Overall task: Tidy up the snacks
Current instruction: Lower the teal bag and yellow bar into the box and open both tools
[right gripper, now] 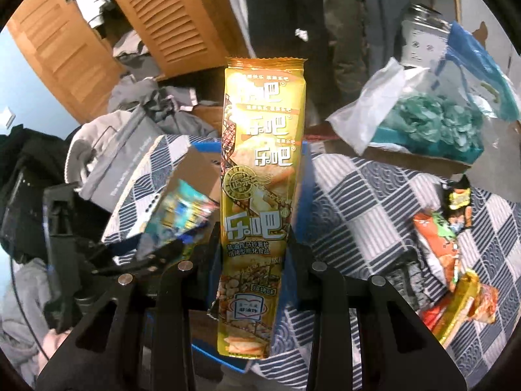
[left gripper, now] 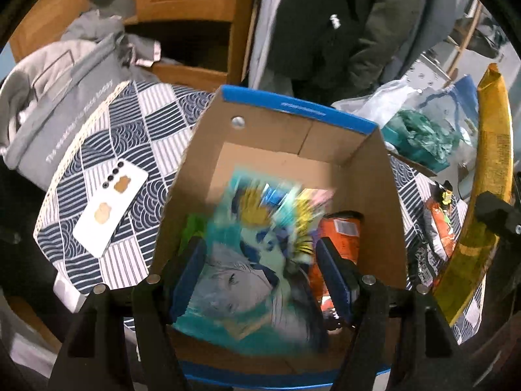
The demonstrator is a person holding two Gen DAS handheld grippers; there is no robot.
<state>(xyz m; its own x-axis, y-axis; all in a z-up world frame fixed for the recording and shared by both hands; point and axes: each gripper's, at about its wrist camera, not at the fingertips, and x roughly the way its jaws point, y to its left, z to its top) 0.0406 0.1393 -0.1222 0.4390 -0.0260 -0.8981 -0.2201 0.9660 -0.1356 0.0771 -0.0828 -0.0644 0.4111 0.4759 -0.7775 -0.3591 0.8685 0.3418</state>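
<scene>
A cardboard box (left gripper: pixel 374 176) with a blue rim stands on the patterned cloth. My left gripper (left gripper: pixel 260 260) is inside it with its jaws spread wide; a blurred teal snack bag (left gripper: pixel 247 260) with a cartoon face lies between the fingers, and I cannot tell whether they touch it. An orange packet (left gripper: pixel 342 228) lies in the box beside it. My right gripper (right gripper: pixel 252 247) is shut on a tall yellow chip pack (right gripper: pixel 257 176) and holds it upright to the right of the box; it also shows in the left wrist view (left gripper: pixel 488 176).
A white phone (left gripper: pixel 110 205) lies on the cloth left of the box. Loose snack packets (right gripper: pixel 446 247) lie on the cloth at the right. A plastic bag with teal contents (right gripper: pixel 433 123) sits behind. Grey clothes (left gripper: pixel 58 97) are piled at the left.
</scene>
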